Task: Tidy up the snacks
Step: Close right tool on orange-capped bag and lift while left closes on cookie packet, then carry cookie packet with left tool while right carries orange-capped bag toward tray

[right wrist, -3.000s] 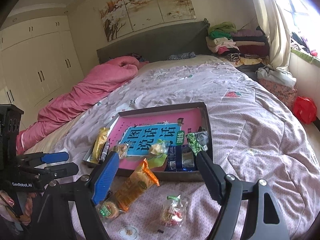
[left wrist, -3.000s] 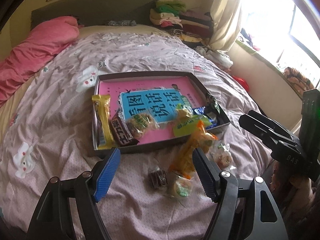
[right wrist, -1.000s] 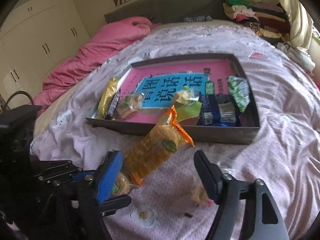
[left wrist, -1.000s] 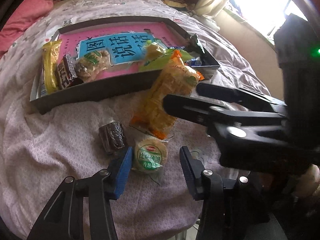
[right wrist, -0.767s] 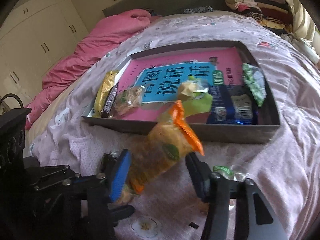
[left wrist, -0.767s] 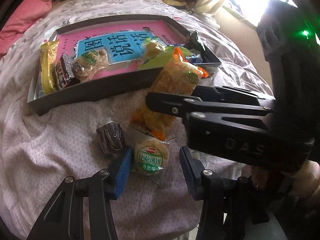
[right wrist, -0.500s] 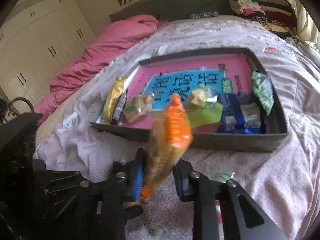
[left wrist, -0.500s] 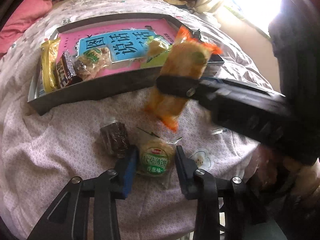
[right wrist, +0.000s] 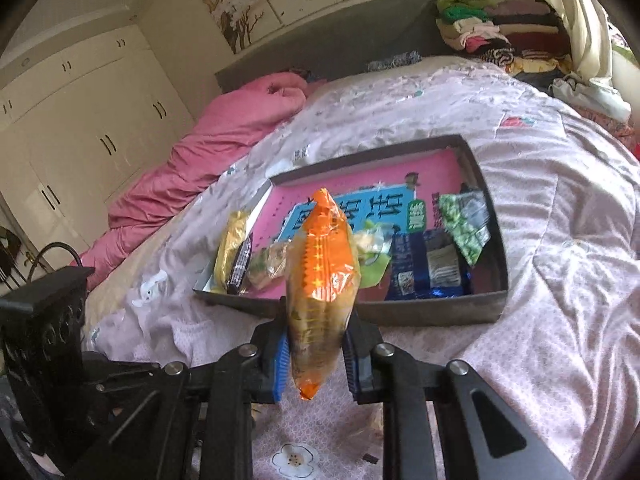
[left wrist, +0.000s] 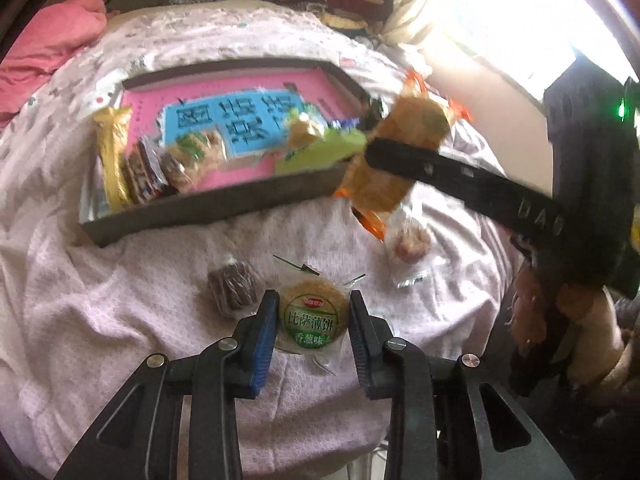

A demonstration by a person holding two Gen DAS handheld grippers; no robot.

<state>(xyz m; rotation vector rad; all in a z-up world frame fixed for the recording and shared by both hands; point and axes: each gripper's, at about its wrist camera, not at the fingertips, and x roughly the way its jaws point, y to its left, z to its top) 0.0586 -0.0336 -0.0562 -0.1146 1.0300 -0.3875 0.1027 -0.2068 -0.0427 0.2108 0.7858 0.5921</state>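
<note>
My right gripper [right wrist: 316, 328] is shut on a long orange snack bag [right wrist: 322, 264] and holds it upright above the bedspread, in front of the dark tray [right wrist: 440, 312]. The left wrist view shows the same orange bag [left wrist: 400, 152] hanging near the tray's [left wrist: 208, 208] right corner. My left gripper [left wrist: 313, 296] is shut on a round green-labelled cracker pack [left wrist: 313, 316], its pads pressing both sides just above the bedspread. Several snacks lie in the tray on a pink and blue book.
A brown wrapped cake [left wrist: 232, 288] lies just left of the cracker pack, and a clear wrapped sweet [left wrist: 408, 240] lies to its right. A pink duvet [right wrist: 208, 148] lies along the bed's left side. Folded clothes [right wrist: 500, 28] are stacked by the headboard.
The right gripper closed on the orange bag and lifted it off the bed toward the tray. The left gripper closed on the round cracker pack and rose slightly.
</note>
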